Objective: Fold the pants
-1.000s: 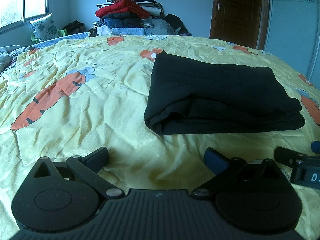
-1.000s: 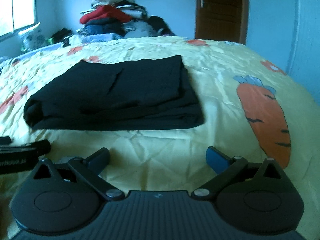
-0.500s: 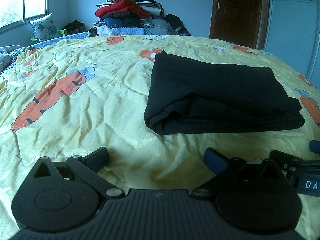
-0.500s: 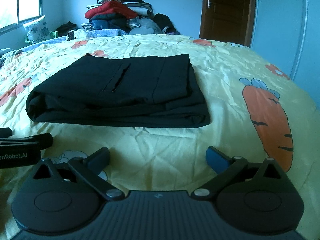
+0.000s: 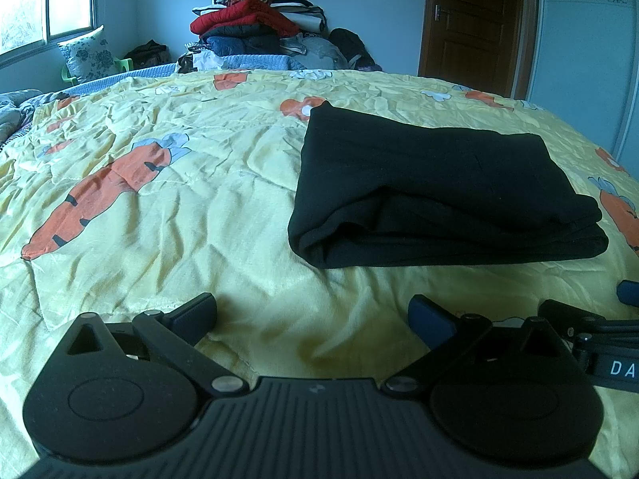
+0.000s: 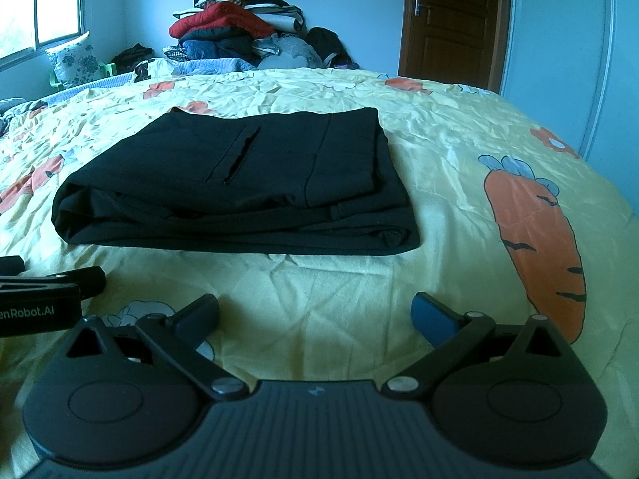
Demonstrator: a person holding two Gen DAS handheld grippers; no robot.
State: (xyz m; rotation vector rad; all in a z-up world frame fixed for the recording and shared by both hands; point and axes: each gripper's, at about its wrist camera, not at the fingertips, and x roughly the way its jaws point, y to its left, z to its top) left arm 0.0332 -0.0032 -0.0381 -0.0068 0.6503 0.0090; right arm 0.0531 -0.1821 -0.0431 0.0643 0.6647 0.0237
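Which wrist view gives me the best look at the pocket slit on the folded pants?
The right wrist view: the pocket slit runs plainly across the top layer of the folded pants. In the left wrist view the pants read as a dark mass whose top looks plain, with only the layered near edge distinct.

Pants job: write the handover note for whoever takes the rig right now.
Left claw: open, holding nothing, low over the bedspread, short of the pants.
Right claw: open, holding nothing, beside the left one.
Pants: folded into a flat rectangular stack on the bed, neither claw touching them.
Done: the fold looks complete.
Left: probably nothing; at most square up the slightly uneven near edges.
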